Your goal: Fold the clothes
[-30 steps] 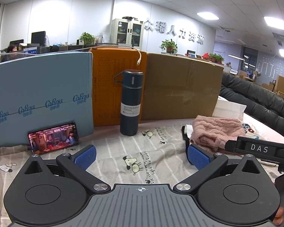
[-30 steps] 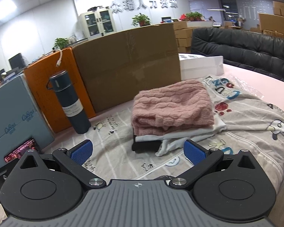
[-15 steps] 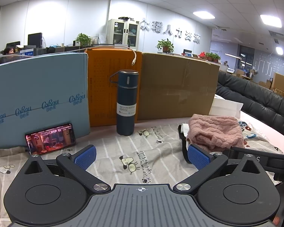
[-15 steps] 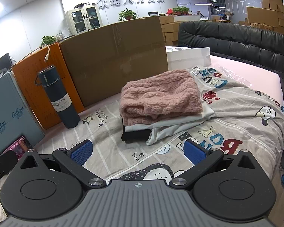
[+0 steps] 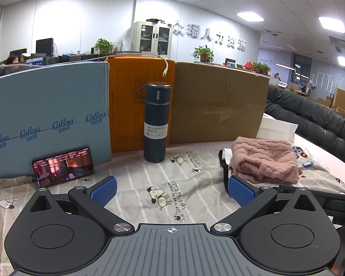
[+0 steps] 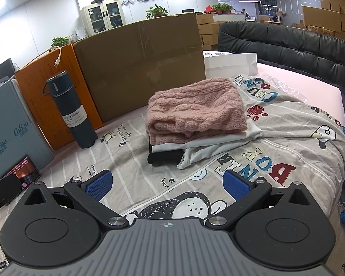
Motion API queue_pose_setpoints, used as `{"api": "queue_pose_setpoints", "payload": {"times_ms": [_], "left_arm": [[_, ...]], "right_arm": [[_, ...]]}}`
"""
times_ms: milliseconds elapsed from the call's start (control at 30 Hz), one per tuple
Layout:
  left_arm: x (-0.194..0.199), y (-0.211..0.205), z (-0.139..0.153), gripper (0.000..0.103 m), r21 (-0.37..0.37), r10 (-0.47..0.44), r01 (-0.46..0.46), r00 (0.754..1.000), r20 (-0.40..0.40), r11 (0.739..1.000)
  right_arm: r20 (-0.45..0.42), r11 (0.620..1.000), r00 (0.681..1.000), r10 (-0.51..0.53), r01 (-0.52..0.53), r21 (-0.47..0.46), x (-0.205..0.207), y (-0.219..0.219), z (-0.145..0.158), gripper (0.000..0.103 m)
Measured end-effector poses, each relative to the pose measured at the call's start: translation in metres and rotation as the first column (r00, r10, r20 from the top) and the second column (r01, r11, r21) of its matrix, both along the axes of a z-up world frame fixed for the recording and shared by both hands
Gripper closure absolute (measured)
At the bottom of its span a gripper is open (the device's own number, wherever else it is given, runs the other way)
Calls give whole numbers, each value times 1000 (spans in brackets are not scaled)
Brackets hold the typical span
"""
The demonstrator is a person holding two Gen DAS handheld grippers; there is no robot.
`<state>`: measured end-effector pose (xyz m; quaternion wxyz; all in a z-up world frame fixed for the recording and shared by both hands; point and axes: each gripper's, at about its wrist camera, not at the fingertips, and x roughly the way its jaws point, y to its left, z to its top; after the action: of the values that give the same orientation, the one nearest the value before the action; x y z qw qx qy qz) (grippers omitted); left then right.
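Observation:
A folded pink knit sweater (image 6: 195, 110) tops a small stack on the bed, over a white garment (image 6: 209, 142) and a black one (image 6: 165, 155). In the left wrist view the pink sweater (image 5: 264, 161) lies at the right, just beyond the right fingertip. My left gripper (image 5: 172, 189) is open above the patterned sheet (image 5: 163, 179), with nothing between its blue pads. My right gripper (image 6: 168, 184) is open too, held a short way in front of the stack and not touching it.
A dark blue vacuum bottle (image 5: 156, 124) stands by the orange box (image 5: 131, 105), between a blue box (image 5: 48, 119) and a brown carton (image 5: 218, 105). A phone (image 5: 63, 166) leans on the blue box. A black headboard (image 6: 287, 43) and white box (image 6: 232, 63) bound the right.
Both grippers have drawn back and lifted a little, so the stack and bottle look slightly farther off. The jaws stay open. The clothes have not moved.

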<state>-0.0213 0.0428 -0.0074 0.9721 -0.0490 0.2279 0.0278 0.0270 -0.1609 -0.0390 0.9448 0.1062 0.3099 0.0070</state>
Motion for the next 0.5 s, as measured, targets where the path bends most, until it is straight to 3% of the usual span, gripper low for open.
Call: {"api": "queue_pose_setpoints", "payload": {"times_ms": [500], "left_arm": [[-1,0,0,0,-1,1,-1,1000,-1,1000]], "right_arm": [[-8,1000,1000,9,-9,1,1,1,-1,0]]}}
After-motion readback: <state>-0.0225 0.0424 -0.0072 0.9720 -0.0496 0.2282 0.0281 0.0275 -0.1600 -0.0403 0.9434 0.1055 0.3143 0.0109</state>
